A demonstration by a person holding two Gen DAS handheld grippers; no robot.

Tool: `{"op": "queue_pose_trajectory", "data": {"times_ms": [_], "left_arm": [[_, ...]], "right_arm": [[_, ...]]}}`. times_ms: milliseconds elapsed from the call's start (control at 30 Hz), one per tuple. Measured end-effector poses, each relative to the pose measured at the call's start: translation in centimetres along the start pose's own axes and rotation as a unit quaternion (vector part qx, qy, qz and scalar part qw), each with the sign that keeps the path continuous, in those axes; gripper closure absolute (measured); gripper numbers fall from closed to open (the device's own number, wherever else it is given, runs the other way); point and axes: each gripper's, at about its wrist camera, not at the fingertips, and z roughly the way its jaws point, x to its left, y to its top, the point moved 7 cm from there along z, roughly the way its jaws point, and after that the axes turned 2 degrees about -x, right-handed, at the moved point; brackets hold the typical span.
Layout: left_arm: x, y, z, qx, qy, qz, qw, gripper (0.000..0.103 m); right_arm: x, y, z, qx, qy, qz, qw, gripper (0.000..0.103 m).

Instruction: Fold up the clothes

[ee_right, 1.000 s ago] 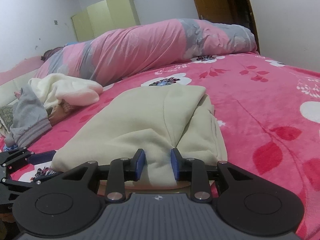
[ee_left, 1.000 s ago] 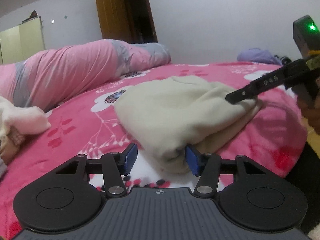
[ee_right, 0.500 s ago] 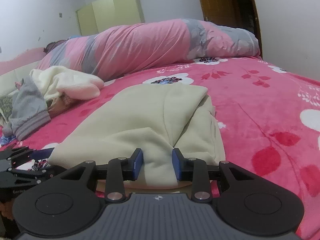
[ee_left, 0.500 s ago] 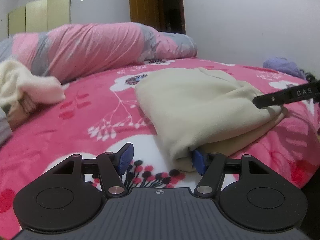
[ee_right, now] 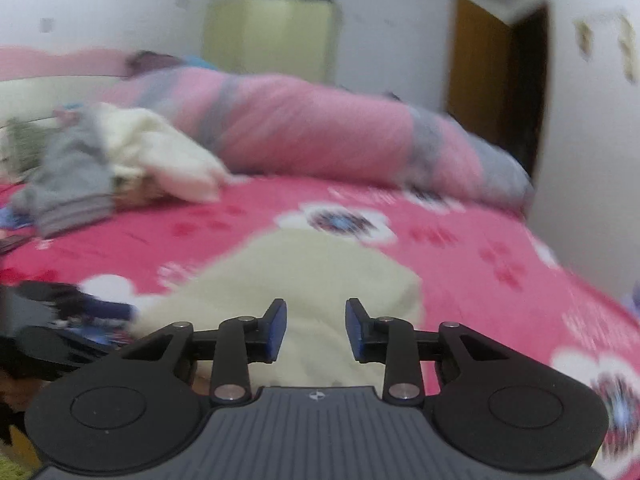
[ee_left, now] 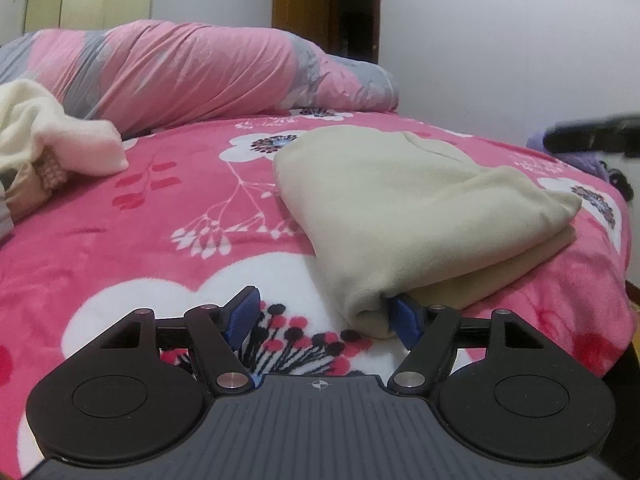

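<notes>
Garment [ee_right: 320, 280] released; right tool [ee_right: 316, 330] now spread.

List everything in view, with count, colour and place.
folded garment: one, cream, on the bed near its front edge
bedspread: one, pink with white flowers, covering the bed
rolled quilt: one, pink and grey, along the far side of the bed
pile of clothes: one heap, cream and grey pieces, left on the bed
wardrobe: one, pale yellow-green, against the far wall
door: one, brown wood, open, far wall
purple cloth: one, far right, beyond the bed
left gripper: black with blue pads, open, at the garment's near corner
right gripper: black with blue pads, open, over the garment
</notes>
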Motion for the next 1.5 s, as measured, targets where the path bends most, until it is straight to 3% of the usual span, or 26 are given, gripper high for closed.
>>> {"op": "queue_pose_trajectory", "data": {"times_ms": [100, 133, 200, 267, 400, 533, 600, 667, 767, 900, 1100, 1167, 1233, 1333, 1400, 1500], "left_arm": [[0.2, -0.1, -0.1, 0.004, 0.002, -0.006, 1.0, 0.031], [0.2, -0.1, -0.1, 0.005, 0.0, -0.007, 1.0, 0.031], [0.3, -0.2, -0.2, 0.007, -0.004, -0.011, 0.9999, 0.029], [0.5, -0.3, -0.4, 0.008, -0.009, -0.014, 0.9998, 0.029], [0.3, -0.4, -2.2, 0.008, -0.013, 0.023, 0.9996, 0.029], [-0.2, 0.5, -5.9, -0.034, -0.038, 0.056, 0.9971, 0.029], [-0.8, 1.9, -6.6, -0.061, -0.052, 0.05, 0.9955, 0.026], [-1.4, 3.1, -5.4, -0.07, -0.042, 0.052, 0.9953, 0.027], [-1.7, 3.1, -1.6, -0.036, -0.011, 0.054, 0.9978, 0.029], [-0.7, 1.2, 0.2, -0.007, -0.021, 0.036, 0.9991, 0.028], [-0.7, 0.7, 0.2, -0.011, -0.015, 0.052, 0.9985, 0.027], [-0.7, 0.6, 0.3, -0.012, -0.018, 0.052, 0.9984, 0.027], [-0.6, 0.5, 0.3, -0.008, -0.025, 0.045, 0.9986, 0.026], [-0.5, 0.4, 0.2, -0.012, -0.023, 0.041, 0.9988, 0.026], [-0.4, 0.3, 0.2, -0.011, -0.026, 0.034, 0.999, 0.026], [-0.3, 0.2, 0.1, -0.01, -0.029, 0.02, 0.9993, 0.026]], "right_arm": [[2.2, -1.3, 1.9, 0.02, 0.018, -0.036, 0.999, 0.079], [2.0, -2.9, 3.5, 0.05, 0.003, -0.046, 0.998, 0.083], [1.0, -5.8, 5.4, 0.066, -0.005, -0.036, 0.997, 0.096], [0.1, -5.9, 5.3, 0.06, 0.012, 0.018, 0.998, 0.096], [0.5, -5.5, 5.0, 0.06, 0.004, -0.004, 0.998, 0.096], [0.0, -5.7, 5.2, 0.053, 0.01, 0.023, 0.998, 0.096], [-0.3, -5.7, 5.2, 0.05, 0.011, 0.039, 0.998, 0.096], [-0.4, -5.7, 5.3, 0.048, 0.011, 0.048, 0.998, 0.096], [-0.4, -5.7, 5.0, 0.048, 0.007, 0.056, 0.997, 0.096], [-0.4, -5.7, 4.7, 0.052, 0.009, 0.065, 0.997, 0.096], [1.2, -2.6, 4.1, 0.031, 0.002, 0.012, 0.999, 0.096], [1.0, -4.2, 5.5, 0.072, -0.01, -0.011, 0.997, 0.099], [0.2, -5.8, 5.9, 0.07, 0.002, -0.005, 0.998, 0.102], [-0.5, -4.3, 5.7, 0.081, 0.006, 0.046, 0.996, 0.101], [0.6, -2.2, 5.0, 0.048, 0.003, 0.021, 0.999, 0.101], [2.3, -1.4, 5.9, 0.034, 0.018, -0.027, 0.999, 0.101]]}}
